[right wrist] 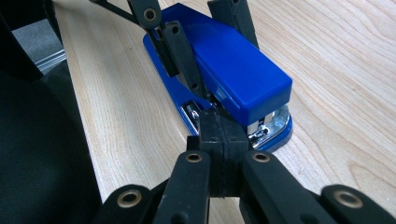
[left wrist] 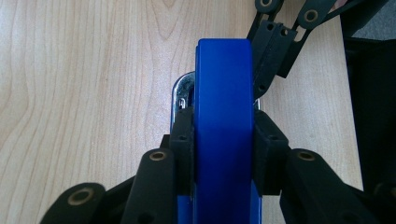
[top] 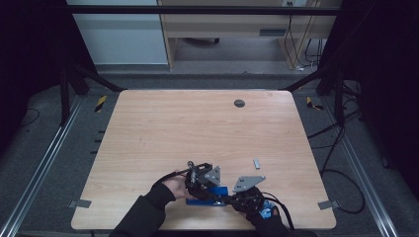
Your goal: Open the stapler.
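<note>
Right now we are clamping the left gripper [left wrist: 223,140] across the blue stapler [left wrist: 223,116], which is lying near the table's [top: 197,123] front edge, while we are holding the right gripper [right wrist: 223,140], jaws pressed together, at the stapler's metal front end.

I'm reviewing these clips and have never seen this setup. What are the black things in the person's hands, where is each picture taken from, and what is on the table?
No robot here: a person holds a hand-operated two-jaw gripper in each hand. The high view looks down on the wooden table; the other two pictures come from cameras riding on the grippers, looking along their black jaws. The left gripper clamps a blue stapler by its sides. The right gripper has its jaws pressed together, empty, with its tip at the stapler's metal front end. Farther right on the table lies a small grey piece, too small to identify, and a dark round spot sits near the far edge.
</note>
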### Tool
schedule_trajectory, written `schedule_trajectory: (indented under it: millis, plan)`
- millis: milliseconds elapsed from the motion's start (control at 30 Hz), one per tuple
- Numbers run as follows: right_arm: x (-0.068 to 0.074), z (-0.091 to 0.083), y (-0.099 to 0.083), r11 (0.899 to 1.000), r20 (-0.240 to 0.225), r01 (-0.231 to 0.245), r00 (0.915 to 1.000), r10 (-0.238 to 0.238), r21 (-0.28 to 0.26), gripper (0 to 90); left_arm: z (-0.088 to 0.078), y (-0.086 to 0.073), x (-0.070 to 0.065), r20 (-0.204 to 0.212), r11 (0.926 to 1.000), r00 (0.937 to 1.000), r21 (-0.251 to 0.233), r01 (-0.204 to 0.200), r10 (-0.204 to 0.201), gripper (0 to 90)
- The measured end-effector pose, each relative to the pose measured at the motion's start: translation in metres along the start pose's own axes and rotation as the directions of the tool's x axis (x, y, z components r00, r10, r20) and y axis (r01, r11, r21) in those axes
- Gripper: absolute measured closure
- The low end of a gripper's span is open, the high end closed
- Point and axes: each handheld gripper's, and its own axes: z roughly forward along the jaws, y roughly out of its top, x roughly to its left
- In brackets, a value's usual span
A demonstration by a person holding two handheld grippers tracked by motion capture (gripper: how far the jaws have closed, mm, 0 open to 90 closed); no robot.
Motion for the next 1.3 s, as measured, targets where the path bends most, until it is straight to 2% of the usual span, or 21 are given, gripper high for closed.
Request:
schedule_trajectory:
  millis: [933,1167,1300]
  plan:
    - [-0.0014,0.0005,-0.0011,1.000,-0.006,0.001,1.0000,-0.001,-0.013,90.0,-0.0013,-0.0058,0.0013,0.013,0.9986,0.9998,-0.051,0.014,-0.013,66.2]
    - [-0.0015,0.0005,-0.0013,1.000,-0.007,0.005,1.0000,-0.005,-0.014,90.0,-0.0011,-0.0061,0.0013,0.013,0.9986,0.9998,-0.052,0.014,-0.013,66.2]
    - [-0.0019,0.0007,-0.0009,1.000,-0.014,-0.009,0.9999,0.009,-0.011,90.0,0.0003,-0.0061,0.0019,0.018,0.9991,0.9998,-0.041,0.004,-0.003,65.8]
